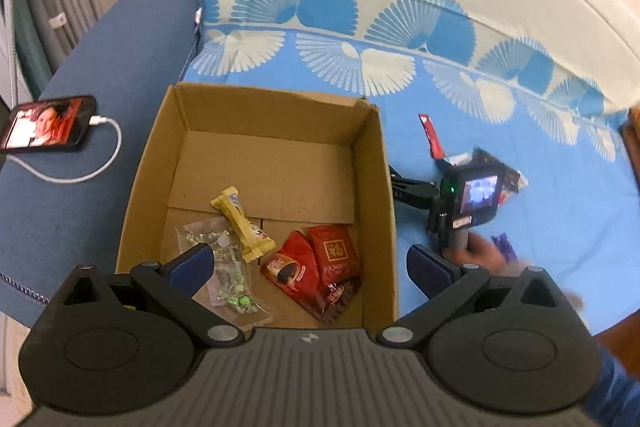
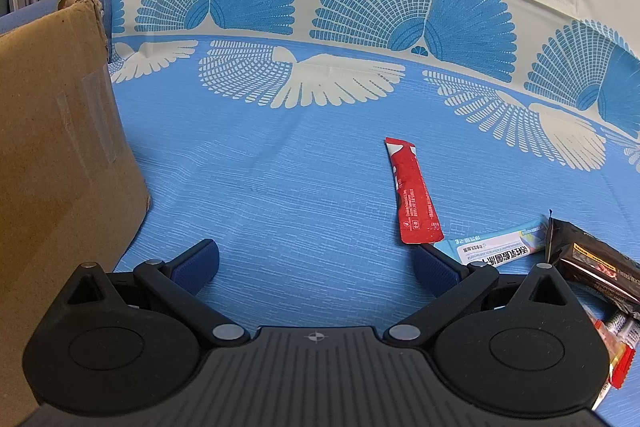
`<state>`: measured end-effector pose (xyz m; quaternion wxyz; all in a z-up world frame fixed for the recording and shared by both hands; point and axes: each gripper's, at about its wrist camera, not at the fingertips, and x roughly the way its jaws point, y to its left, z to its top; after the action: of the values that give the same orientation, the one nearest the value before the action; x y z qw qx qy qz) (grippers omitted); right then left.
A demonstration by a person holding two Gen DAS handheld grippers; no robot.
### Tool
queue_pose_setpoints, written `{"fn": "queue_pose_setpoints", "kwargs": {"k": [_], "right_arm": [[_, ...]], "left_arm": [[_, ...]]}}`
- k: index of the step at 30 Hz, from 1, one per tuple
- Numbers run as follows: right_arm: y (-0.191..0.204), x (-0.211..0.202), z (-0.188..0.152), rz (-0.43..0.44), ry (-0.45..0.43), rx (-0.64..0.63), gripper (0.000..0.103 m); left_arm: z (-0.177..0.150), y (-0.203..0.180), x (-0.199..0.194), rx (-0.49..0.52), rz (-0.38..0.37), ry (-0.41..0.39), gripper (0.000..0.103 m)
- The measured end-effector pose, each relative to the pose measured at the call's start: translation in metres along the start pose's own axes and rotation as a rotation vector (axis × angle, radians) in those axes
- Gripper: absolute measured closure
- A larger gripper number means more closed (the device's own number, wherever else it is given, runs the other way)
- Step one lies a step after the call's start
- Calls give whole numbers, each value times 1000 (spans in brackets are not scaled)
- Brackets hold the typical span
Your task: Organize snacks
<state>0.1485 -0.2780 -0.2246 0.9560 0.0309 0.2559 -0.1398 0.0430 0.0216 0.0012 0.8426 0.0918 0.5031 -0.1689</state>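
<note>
Snacks are split between two places: several already lie in the cardboard box point(image 1: 276, 163), while others wait on the blue patterned bedspread point(image 2: 280, 187) to its right. Both grippers are spread wide and hold nothing. The left gripper point(image 1: 308, 267) hovers over the box's near end; the right gripper point(image 2: 316, 267) sits low over the bedspread, just short of a red stick packet point(image 2: 414, 195).

To do the next pick well, I judge the right gripper should turn so its jaws straddle the packet's narrow width, press lightly into the soft bedding, and close near the middle so the thin packet does not droop or slip.

Only the left wrist view shows the box's contents: a yellow bar point(image 1: 244, 223), a clear bag of sweets point(image 1: 228, 267), two red sachets point(image 1: 316, 263), plus a phone point(image 1: 48, 125) charging on the blue cushion. Only the right wrist view shows a light blue packet point(image 2: 496, 247) and a dark wrapper point(image 2: 588, 263) at the right.
</note>
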Motion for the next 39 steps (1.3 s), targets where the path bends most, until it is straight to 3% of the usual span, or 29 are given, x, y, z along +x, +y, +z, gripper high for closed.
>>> {"fn": "queue_pose_setpoints", "kwargs": {"k": [6, 10, 13, 15, 17, 20, 23, 26, 28, 31, 35, 38, 39], "right_arm": [[6, 2, 2, -46, 10, 26, 0], [2, -1, 1, -10, 31, -3, 0], [-1, -4, 12, 0, 127, 38, 0], [-8, -31, 12, 41, 194, 122, 0], [-23, -81, 2, 70, 125, 212, 0], [-51, -159, -20, -37, 13, 214, 0], [-89, -183, -49, -196, 75, 233, 0], [-124, -161, -76, -152, 263, 346, 0], [-131, -147, -87, -143, 296, 359, 0], [-128, -135, -87, -203, 297, 293, 0], [-133, -130, -88, -220, 267, 303, 0], [-136, -125, -87, -216, 274, 302, 0], [-136, -125, -86, -216, 286, 306, 0]], "left_arm": [[6, -29, 13, 71, 11, 14, 0], [10, -48, 25, 93, -4, 40, 0], [12, -55, 27, 121, 4, 41, 0], [17, -59, 30, 131, 7, 30, 0], [25, -66, 36, 134, -5, 19, 0], [37, -88, 56, 160, -28, 12, 0], [50, -126, 92, 253, -60, 19, 0], [62, -167, 138, 375, -83, 39, 0], [73, -191, 172, 449, -111, 75, 0], [89, -221, 217, 526, -118, 92, 0], [110, -253, 270, 602, -81, 55, 0], [116, -276, 311, 681, -105, 99, 1], [115, -284, 323, 724, -104, 117, 7]]}}
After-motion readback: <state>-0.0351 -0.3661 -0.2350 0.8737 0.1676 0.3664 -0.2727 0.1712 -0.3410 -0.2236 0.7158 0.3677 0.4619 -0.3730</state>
